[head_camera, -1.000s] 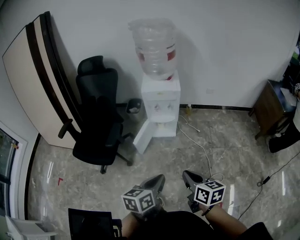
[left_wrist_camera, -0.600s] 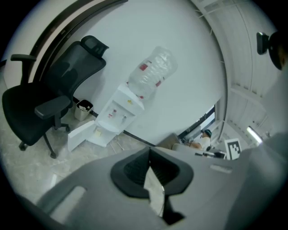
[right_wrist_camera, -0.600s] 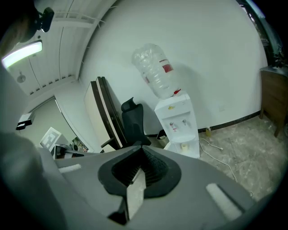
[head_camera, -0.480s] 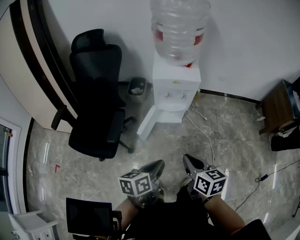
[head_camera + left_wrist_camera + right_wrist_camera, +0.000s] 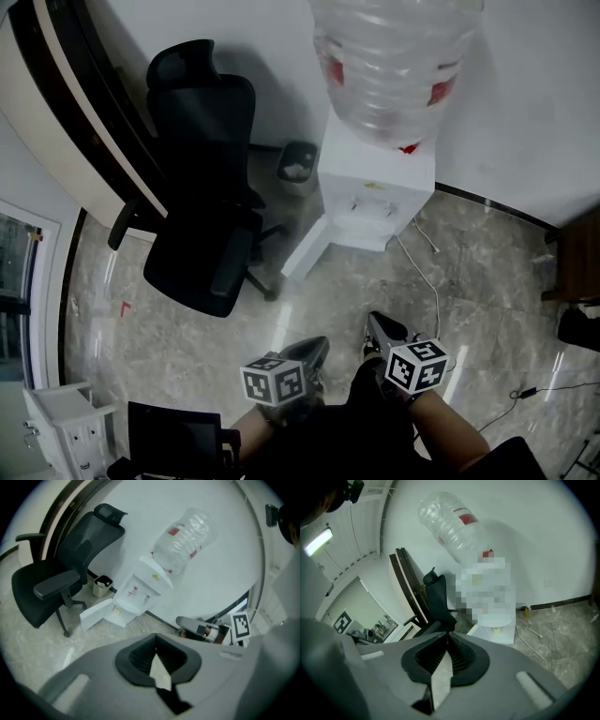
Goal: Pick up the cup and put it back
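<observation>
No cup shows plainly. A small pale thing point(image 5: 117, 612) sits in the lower compartment of the white water dispenser point(image 5: 375, 187), too small to name. The dispenser's door point(image 5: 305, 248) hangs open toward the floor. Both grippers are held low in the head view, pointing at the dispenser from a distance. My left gripper point(image 5: 319, 345) is shut and holds nothing. My right gripper point(image 5: 378, 323) has just been opening; its jaws stand barely apart, with nothing between them point(image 5: 446, 640).
A black office chair point(image 5: 202, 216) stands left of the dispenser, with a small bin point(image 5: 297, 164) between them. A white cable point(image 5: 427, 281) trails over the marble floor. A large board point(image 5: 75, 103) leans on the left wall. A dark screen point(image 5: 173, 436) is at the bottom left.
The dispenser and chair have grown larger and nearer in the head view. Both grippers have come forward with the person and stay side by side, low in the picture.
</observation>
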### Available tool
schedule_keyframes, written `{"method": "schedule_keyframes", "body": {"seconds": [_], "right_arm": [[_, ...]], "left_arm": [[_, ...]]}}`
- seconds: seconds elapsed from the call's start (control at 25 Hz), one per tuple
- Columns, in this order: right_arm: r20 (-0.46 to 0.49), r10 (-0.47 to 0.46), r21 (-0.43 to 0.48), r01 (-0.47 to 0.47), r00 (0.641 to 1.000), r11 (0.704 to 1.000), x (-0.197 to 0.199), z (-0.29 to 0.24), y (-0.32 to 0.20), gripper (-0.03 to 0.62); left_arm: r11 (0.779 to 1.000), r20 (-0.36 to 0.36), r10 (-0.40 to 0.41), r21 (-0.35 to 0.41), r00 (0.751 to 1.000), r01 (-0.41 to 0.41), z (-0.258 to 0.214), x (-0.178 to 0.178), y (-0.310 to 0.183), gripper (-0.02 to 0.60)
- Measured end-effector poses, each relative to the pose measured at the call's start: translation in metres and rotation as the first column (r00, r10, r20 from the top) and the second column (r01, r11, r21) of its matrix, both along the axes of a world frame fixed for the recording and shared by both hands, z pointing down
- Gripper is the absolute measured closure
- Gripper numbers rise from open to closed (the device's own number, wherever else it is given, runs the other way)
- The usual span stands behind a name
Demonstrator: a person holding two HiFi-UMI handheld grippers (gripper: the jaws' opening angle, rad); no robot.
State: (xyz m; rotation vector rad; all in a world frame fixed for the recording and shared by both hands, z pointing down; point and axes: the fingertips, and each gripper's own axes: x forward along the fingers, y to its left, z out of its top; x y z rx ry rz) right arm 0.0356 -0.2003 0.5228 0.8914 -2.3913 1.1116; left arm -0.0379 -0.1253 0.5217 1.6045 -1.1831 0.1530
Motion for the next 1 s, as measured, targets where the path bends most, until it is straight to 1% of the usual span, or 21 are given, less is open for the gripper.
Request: {"method": "schedule_keyframes", "body": {"seconds": [0.12, 0.24, 0.32, 0.4, 0.48, 0.56, 0.68, 0.8, 0.88, 1.0], "right_arm": [[-0.036, -0.089, 0.013, 0.090, 0.995, 0.996, 0.002, 0.028, -0.040, 0.571], [-0.075, -0.154, 0.010, 0.155, 0.985, 0.988, 0.003, 0.067, -0.076, 0.563], [-0.095, -0.167, -0.023, 0.165, 0.981, 0.986, 0.008, 0.093, -0.089, 0.563], [-0.106, -0.167, -0.067, 0.160, 0.980, 0.985, 0.013, 0.117, -0.092, 0.563], [-0.122, -0.174, -0.092, 0.163, 0.977, 0.982, 0.012, 0.141, -0.095, 0.563], [-0.150, -0.195, -0.093, 0.183, 0.969, 0.979, 0.007, 0.173, -0.100, 0.554], [-0.200, -0.227, -0.069, 0.218, 0.953, 0.974, -0.004, 0.241, -0.108, 0.554], [-0.255, -0.232, -0.007, 0.238, 0.939, 0.971, -0.020, 0.323, -0.127, 0.553], [-0.296, -0.223, 0.036, 0.244, 0.929, 0.969, -0.028, 0.377, -0.147, 0.539], [-0.351, -0.184, 0.105, 0.234, 0.918, 0.967, -0.040, 0.449, -0.181, 0.540]], "left_arm": [[0.999, 0.063, -0.032, -0.016, 0.998, 0.033, 0.012, 0.004, -0.034, 0.577], [0.999, 0.109, -0.053, 0.002, 0.993, 0.053, 0.031, 0.005, -0.073, 0.577], [0.996, 0.098, -0.093, 0.003, 0.991, 0.093, 0.048, 0.006, -0.089, 0.577], [0.989, 0.070, -0.143, -0.013, 0.987, 0.144, 0.070, 0.007, -0.094, 0.577], [0.984, 0.050, -0.171, -0.031, 0.984, 0.173, 0.092, 0.008, -0.098, 0.577], [0.986, 0.037, -0.163, -0.034, 0.986, 0.165, 0.120, 0.012, -0.100, 0.577], [0.994, 0.025, -0.107, -0.005, 0.994, 0.107, 0.176, 0.014, -0.097, 0.577], [0.997, 0.071, -0.054, 0.062, 0.996, 0.049, 0.237, 0.002, -0.095, 0.577], [0.996, 0.076, -0.043, 0.085, 0.996, 0.037, 0.280, -0.005, -0.093, 0.577], [0.994, 0.070, -0.024, 0.104, 0.997, 0.016, 0.339, -0.013, -0.096, 0.577]]}}
